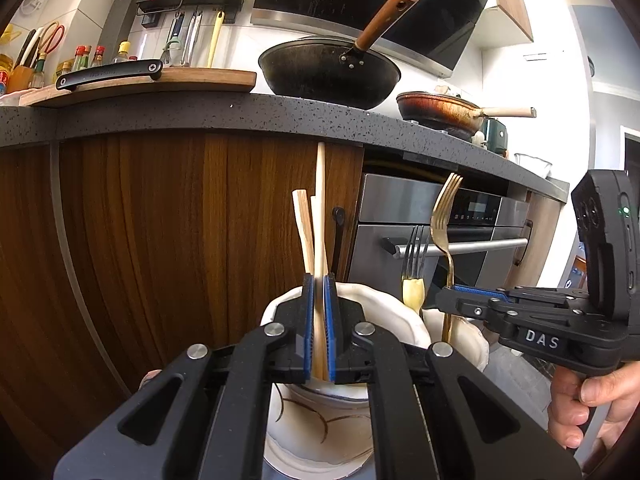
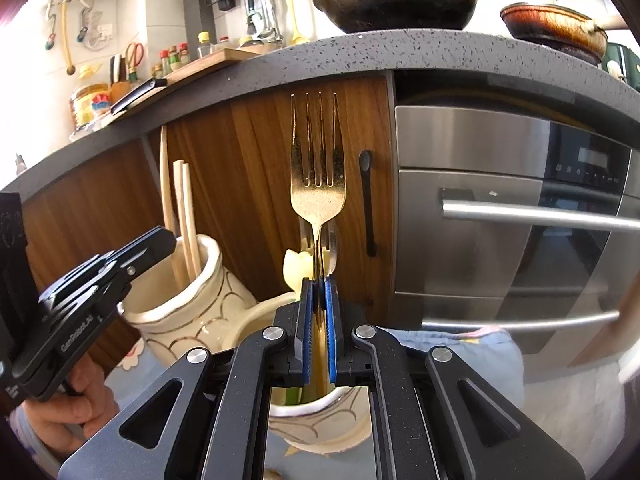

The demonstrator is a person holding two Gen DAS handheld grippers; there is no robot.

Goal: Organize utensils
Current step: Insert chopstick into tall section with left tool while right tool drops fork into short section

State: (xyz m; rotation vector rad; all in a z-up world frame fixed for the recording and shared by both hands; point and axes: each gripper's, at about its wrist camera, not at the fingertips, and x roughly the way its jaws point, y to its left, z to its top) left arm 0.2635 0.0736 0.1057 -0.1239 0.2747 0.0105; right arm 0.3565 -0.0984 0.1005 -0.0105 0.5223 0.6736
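My left gripper (image 1: 319, 280) is shut on a pale wooden chopstick (image 1: 320, 208) that stands upright over a cream ceramic holder (image 1: 316, 428); two more chopsticks (image 1: 305, 236) stand in it. My right gripper (image 2: 319, 282) is shut on the handle of a gold fork (image 2: 318, 172), tines up, over a second cream holder (image 2: 320, 420). That holder also has a dark fork with a cream handle (image 1: 414, 264). The right gripper shows in the left wrist view (image 1: 444, 300), beside the gold fork (image 1: 442, 220). The left holder (image 2: 188, 300) and the left gripper (image 2: 170, 240) show in the right wrist view.
Behind stand wooden cabinet doors (image 1: 160, 220) with a black handle (image 2: 367, 200) and a steel oven (image 2: 500, 220). A dark stone counter (image 1: 240, 114) above carries a cutting board with a knife (image 1: 112, 74), a black wok (image 1: 328, 68) and a brown pan (image 1: 440, 110). A blue cloth (image 2: 460, 348) lies right.
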